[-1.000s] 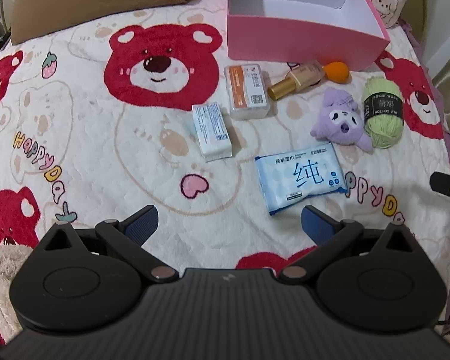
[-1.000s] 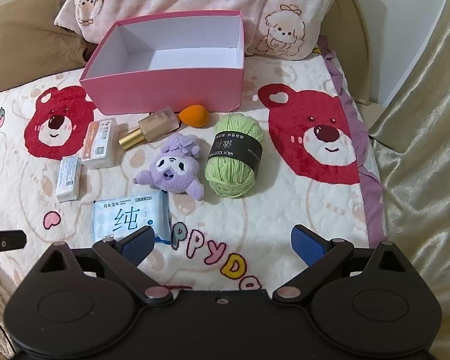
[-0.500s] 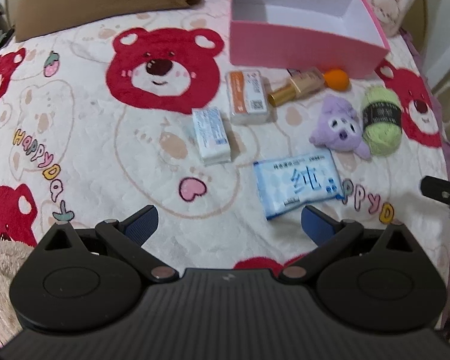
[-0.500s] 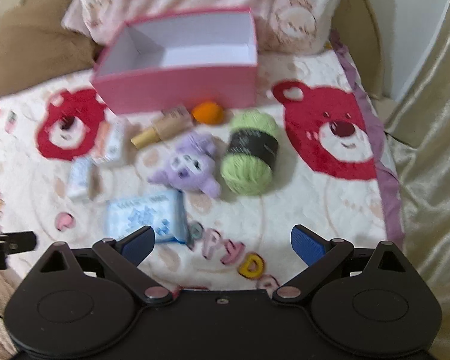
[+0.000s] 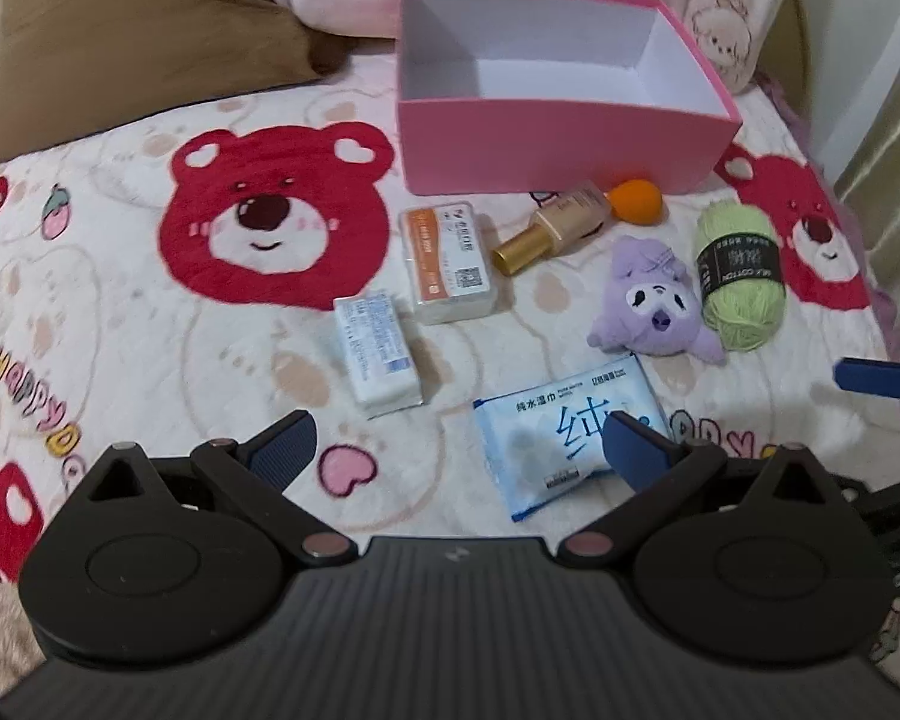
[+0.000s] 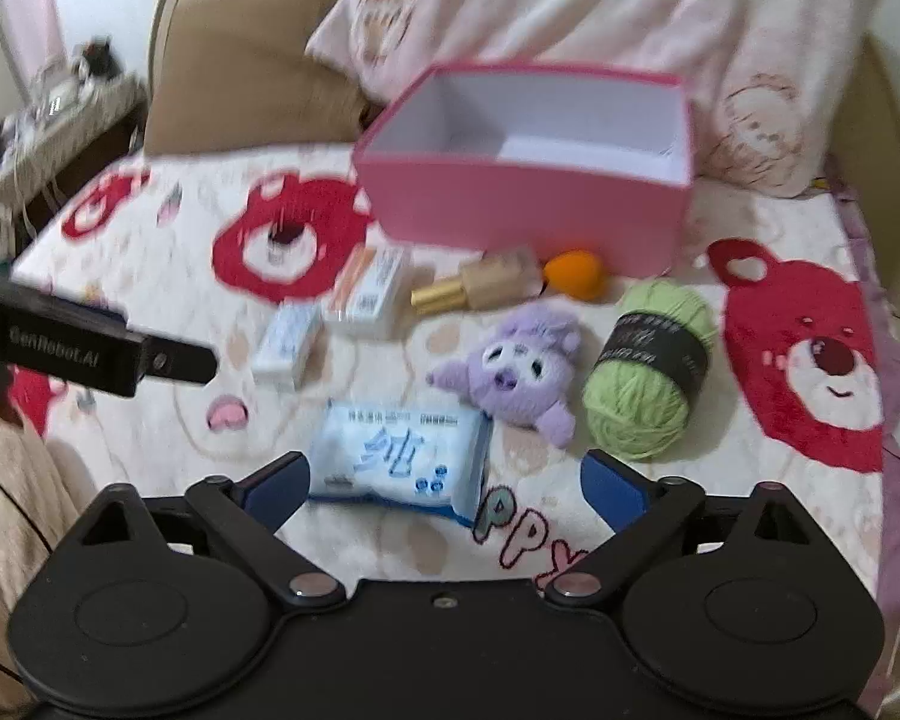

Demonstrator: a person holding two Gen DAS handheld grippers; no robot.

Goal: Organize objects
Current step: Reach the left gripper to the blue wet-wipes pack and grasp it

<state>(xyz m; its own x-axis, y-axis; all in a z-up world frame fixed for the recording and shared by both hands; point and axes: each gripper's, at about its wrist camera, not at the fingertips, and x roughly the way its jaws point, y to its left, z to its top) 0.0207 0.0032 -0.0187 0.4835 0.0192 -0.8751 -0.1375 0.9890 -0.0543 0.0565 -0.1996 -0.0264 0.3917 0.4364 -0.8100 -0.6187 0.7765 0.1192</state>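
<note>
Wet wipes pack (image 5: 561,450): near corner hidden behind left tool's finger.
Right tool (image 5: 876,378): cut off at frame edge.
Right wrist view: motion-blurred.

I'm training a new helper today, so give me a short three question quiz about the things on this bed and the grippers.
1. True or false: the pink cardboard box already holds an item.
2. Which thing touches the green yarn ball: A the purple plush toy, B the orange sponge egg?
3. Fill in: the right gripper is ____, above the blue wet-wipes pack.

Key: 1 false; 2 A; 3 open.
</note>
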